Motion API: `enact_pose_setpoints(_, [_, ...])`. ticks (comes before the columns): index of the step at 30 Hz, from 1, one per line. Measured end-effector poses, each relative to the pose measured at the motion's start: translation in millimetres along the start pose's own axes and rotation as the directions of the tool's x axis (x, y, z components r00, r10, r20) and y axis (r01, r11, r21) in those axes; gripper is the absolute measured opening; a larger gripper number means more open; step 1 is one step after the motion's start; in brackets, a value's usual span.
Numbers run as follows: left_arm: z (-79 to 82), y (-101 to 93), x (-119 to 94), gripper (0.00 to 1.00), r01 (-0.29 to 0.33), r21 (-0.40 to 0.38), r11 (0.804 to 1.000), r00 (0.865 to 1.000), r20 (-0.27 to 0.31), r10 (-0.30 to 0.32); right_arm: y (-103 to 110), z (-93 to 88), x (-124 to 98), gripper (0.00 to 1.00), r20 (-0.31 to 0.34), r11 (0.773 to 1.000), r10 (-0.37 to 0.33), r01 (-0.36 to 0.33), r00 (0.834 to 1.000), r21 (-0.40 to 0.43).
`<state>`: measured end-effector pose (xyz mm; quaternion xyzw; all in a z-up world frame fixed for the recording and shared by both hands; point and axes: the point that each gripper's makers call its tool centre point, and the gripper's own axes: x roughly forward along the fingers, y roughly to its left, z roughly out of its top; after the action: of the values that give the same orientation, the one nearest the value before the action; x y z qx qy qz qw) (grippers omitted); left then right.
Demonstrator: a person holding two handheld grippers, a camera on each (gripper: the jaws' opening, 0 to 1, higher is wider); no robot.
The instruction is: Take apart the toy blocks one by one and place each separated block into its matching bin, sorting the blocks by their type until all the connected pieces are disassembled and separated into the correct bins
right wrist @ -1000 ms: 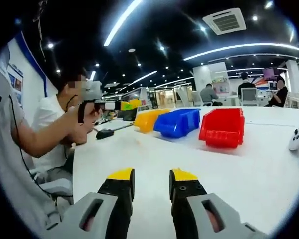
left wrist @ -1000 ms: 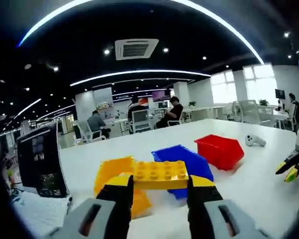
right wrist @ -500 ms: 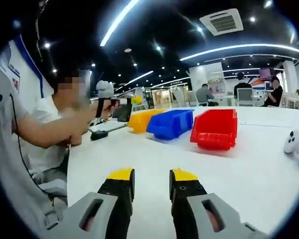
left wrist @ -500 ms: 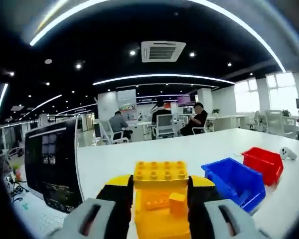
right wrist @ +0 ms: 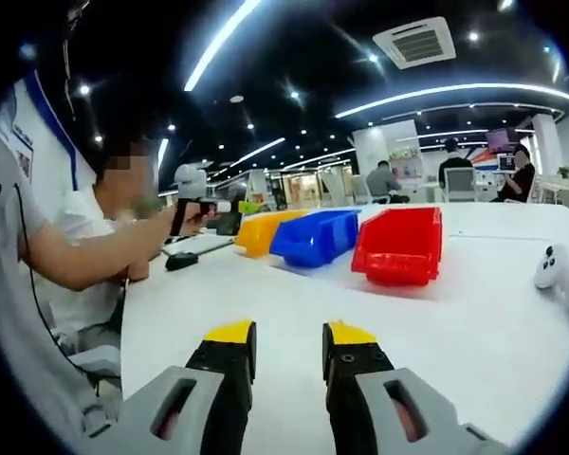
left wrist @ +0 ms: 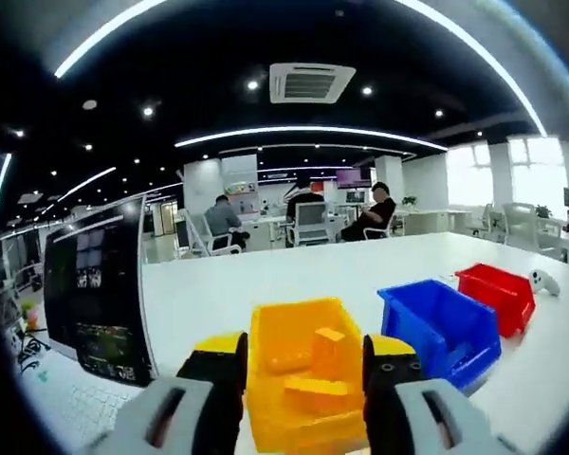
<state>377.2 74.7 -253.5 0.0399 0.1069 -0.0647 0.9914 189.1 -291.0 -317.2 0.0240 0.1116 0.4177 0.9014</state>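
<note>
My left gripper [left wrist: 304, 349] hangs open over the yellow bin [left wrist: 266, 403], with nothing between its jaws. Several yellow blocks lie in that bin, among them a flat one [left wrist: 313, 393] near the front. The blue bin [left wrist: 446, 327] and the red bin [left wrist: 498, 296] stand in a row to its right. My right gripper [right wrist: 290, 334] is open and empty, low over the white table [right wrist: 474, 332]. Ahead of it stand the red bin [right wrist: 398, 248], the blue bin [right wrist: 313, 237] and the yellow bin [right wrist: 264, 232]. The left gripper [right wrist: 201, 204] hovers beyond them in a person's hand.
A dark monitor [left wrist: 95, 303] and a keyboard [left wrist: 52, 417] sit left of the yellow bin. A white controller [right wrist: 555, 270] lies on the table right of the red bin. The person [right wrist: 47, 256] holding the grippers sits at the left edge. Other people sit at far desks.
The left gripper moved over the yellow bin and let go of the yellow block, which is no longer between its jaws. The right gripper has barely moved.
</note>
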Motion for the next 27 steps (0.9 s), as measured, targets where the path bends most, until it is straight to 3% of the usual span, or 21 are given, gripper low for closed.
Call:
enact_pose_setpoints(7, [6.0,-28.0,-43,0.48,0.072,-0.029,0.997,0.996,0.060,-0.071,10,10.3,-1,0.29,0.003,0.999,0.021,-0.020,1.000,-0.047])
enact_pose_setpoints(12, [7.1,-56.0,-90,0.43,0.121,-0.070,0.990,0.984,0.137,-0.110,4,18.7,-6,0.29,0.033,0.999,-0.004,0.005,0.999,-0.048])
enact_pose_setpoints(15, [-1.2,-72.1,-115,0.42,0.140,-0.093,0.986,0.979,0.162,-0.124,0,24.1,-8,0.29,0.051,0.998,-0.020,0.023,0.998,-0.051])
enact_pose_setpoints(18, [-14.0,-87.7,-131,0.42,0.166,-0.085,0.982,0.977,0.151,-0.152,-3,29.4,-9,0.29,0.073,0.997,-0.037,0.042,0.997,-0.058])
enact_pose_setpoints(20, [-20.4,-94.3,-142,0.42,0.192,-0.121,0.974,0.973,0.150,-0.173,-5,37.5,-12,0.29,0.111,0.996,-0.056,0.063,0.992,-0.059])
enact_pose_setpoints(23, [-26.5,-112.9,-152,0.38,0.274,-0.167,0.947,0.956,0.153,-0.250,-8,48.4,-19,0.29,0.173,0.993,-0.092,0.104,0.981,-0.061])
enact_pose_setpoints(27, [-34.3,-130.1,-157,0.37,0.298,-0.178,0.938,0.950,0.150,-0.274,-11,45.9,-26,0.29,0.184,0.991,-0.116,0.127,0.976,-0.046])
